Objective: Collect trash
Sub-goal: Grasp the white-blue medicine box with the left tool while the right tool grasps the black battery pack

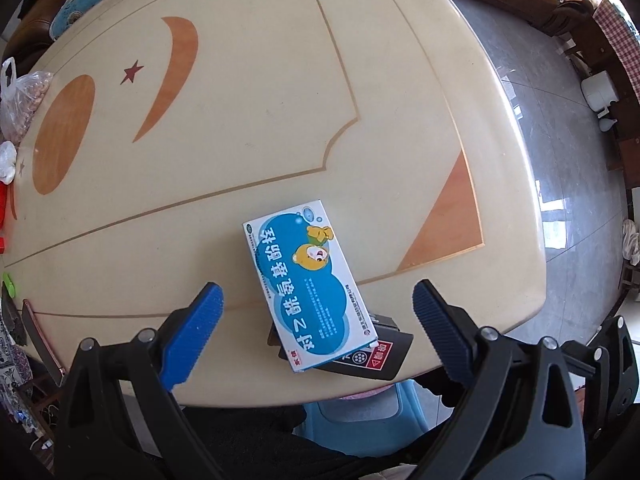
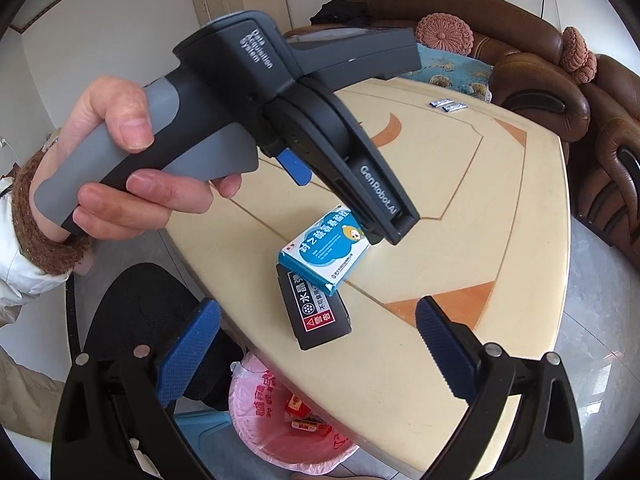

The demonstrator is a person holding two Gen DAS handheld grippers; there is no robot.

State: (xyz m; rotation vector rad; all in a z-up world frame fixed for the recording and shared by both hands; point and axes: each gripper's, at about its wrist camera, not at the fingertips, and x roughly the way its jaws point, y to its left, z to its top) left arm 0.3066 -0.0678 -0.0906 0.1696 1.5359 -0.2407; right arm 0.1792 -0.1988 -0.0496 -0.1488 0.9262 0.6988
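A blue and white medicine box point(image 1: 310, 280) lies on the cream table, its near end resting on a black box point(image 1: 370, 354) at the table's near edge. My left gripper point(image 1: 316, 316) is open above the medicine box, one finger on each side. In the right wrist view the left gripper's body point(image 2: 320, 136) hovers over the medicine box point(image 2: 326, 254) and black box point(image 2: 318, 312). My right gripper point(image 2: 318, 344) is open and empty, above the table edge. A bin with a pink bag point(image 2: 280, 420) holding red wrappers stands below the edge.
Two small blue sachets point(image 2: 448, 105) lie at the table's far side. A plastic bag of nuts point(image 1: 22, 100) and white tissue point(image 1: 6, 162) sit at the left edge. Brown sofas point(image 2: 560, 92) stand beyond the table point(image 1: 240, 120).
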